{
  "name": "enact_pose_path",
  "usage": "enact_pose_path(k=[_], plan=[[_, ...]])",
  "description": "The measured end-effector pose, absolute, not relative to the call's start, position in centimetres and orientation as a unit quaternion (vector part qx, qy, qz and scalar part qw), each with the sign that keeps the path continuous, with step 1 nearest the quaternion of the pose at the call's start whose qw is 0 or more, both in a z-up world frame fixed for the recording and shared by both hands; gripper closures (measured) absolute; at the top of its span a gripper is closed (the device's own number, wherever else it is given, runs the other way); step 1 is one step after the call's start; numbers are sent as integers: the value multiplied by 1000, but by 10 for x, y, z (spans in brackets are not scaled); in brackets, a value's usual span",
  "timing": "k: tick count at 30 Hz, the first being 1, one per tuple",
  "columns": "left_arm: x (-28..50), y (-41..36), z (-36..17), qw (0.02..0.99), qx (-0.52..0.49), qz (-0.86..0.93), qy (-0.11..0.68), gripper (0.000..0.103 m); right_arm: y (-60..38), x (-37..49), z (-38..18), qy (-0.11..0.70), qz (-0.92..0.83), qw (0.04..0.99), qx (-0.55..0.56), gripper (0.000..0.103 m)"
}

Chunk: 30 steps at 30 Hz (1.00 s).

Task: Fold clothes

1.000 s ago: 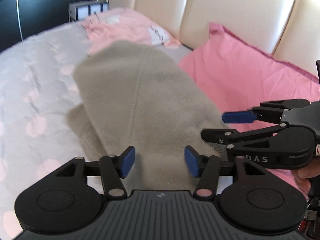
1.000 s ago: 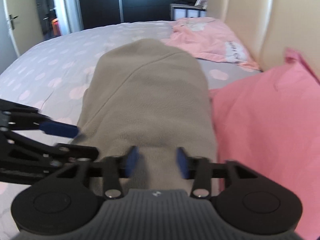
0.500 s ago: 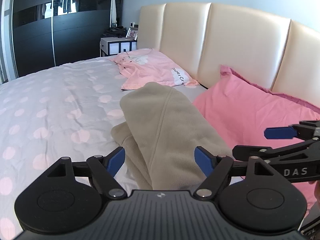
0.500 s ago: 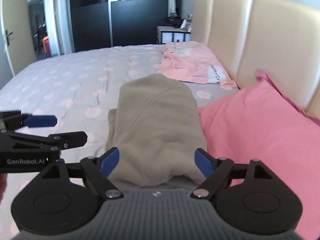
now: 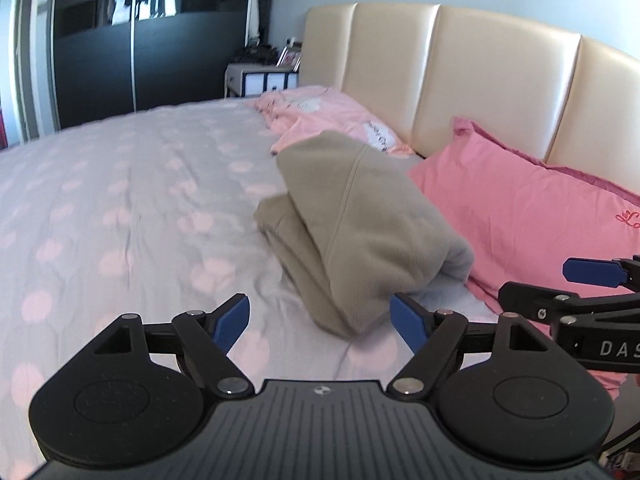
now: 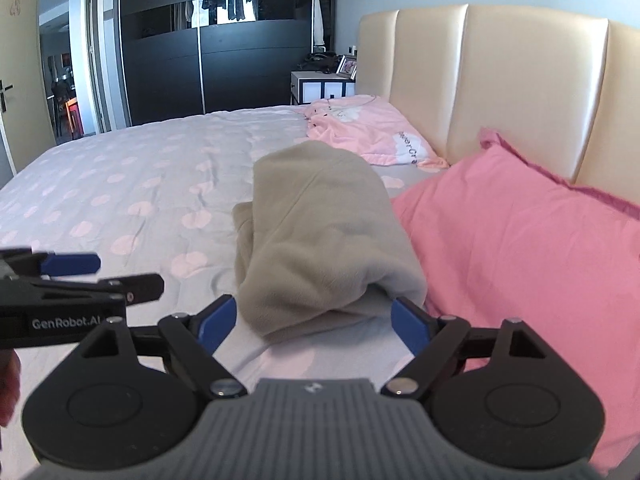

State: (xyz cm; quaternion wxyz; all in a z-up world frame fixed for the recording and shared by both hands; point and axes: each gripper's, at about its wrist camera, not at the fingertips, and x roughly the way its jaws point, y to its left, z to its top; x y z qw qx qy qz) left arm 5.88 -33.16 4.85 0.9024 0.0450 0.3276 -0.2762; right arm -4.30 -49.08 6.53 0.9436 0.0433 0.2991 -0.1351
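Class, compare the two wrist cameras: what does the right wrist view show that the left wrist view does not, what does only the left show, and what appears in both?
Only the right wrist view shows an open doorway at far left. Only the left wrist view shows red stitching on the pink pillow. Both show the folded beige garment on the dotted bedspread, a pink top near the headboard, and both grippers open and empty: left gripper, right gripper.

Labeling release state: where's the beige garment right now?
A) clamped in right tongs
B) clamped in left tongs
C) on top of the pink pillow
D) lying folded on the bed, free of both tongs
D: the beige garment lies folded on the bed beside the pink pillow; left tongs and right tongs are open and empty.
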Motion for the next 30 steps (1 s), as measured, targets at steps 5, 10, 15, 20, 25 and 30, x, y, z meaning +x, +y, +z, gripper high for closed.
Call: enact_pose_path(k=[5,10,15,20,25,30], plan=[[46,-322,45,904,51,-269,328,26,-484,-58,56,300,-135,942,68,17],[37,-317,47,908,49,-262,323,26,-473,-67,52,305,-119,944,51,17],[28,-314,52,912,49,-257,317,26,-471,-75,53,300,-115,945,52,17],[20,-308,61,918,57,-250,303,26,-463,-79,57,293,-109,948,56,17],[13,-298,70,921,59,-246,295,26,-450,-84,63,280,-95,954,56,17],[9,-284,77,925,55,-239,290,26,-435,-88,67,269,-82,958,54,16]])
